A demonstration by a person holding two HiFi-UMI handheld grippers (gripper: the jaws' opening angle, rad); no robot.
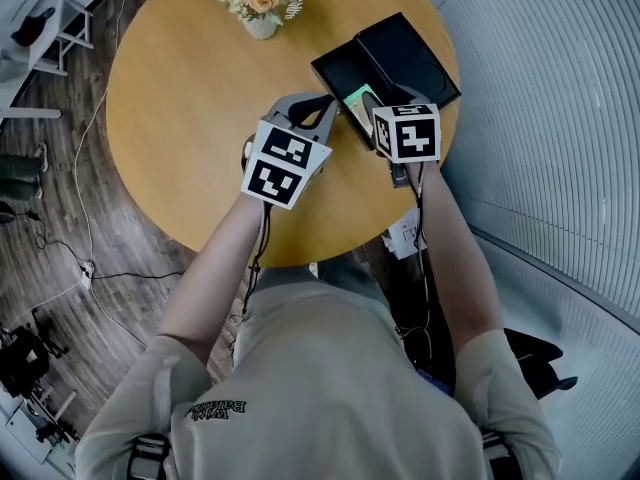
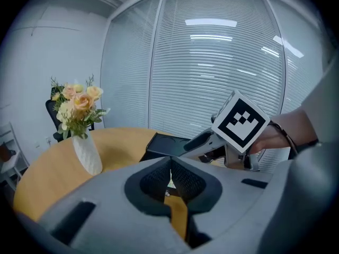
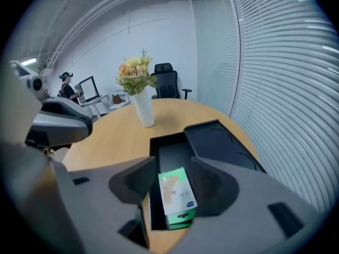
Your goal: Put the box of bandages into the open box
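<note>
The white and green box of bandages (image 3: 177, 194) (image 1: 362, 103) lies at the near end of the open black box (image 3: 170, 148) (image 1: 338, 68). My right gripper (image 3: 172, 160) (image 1: 383, 118) hovers over it, pointing steeply down. Its jaws stand apart on either side of the bandage box, and I see no pad pressing on it. My left gripper (image 2: 170, 174) (image 1: 328, 103) is shut with nothing between its pads and hangs over the table (image 1: 190, 118), just left of the black box. The right gripper's marker cube (image 2: 241, 121) shows in the left gripper view.
The black lid (image 3: 220, 142) (image 1: 410, 58) lies right beside the open box, near the table's right edge. A white vase of flowers (image 1: 258, 8) (image 2: 87, 152) (image 3: 143, 110) stands at the far side. Slatted blinds (image 3: 275, 89) run along the right.
</note>
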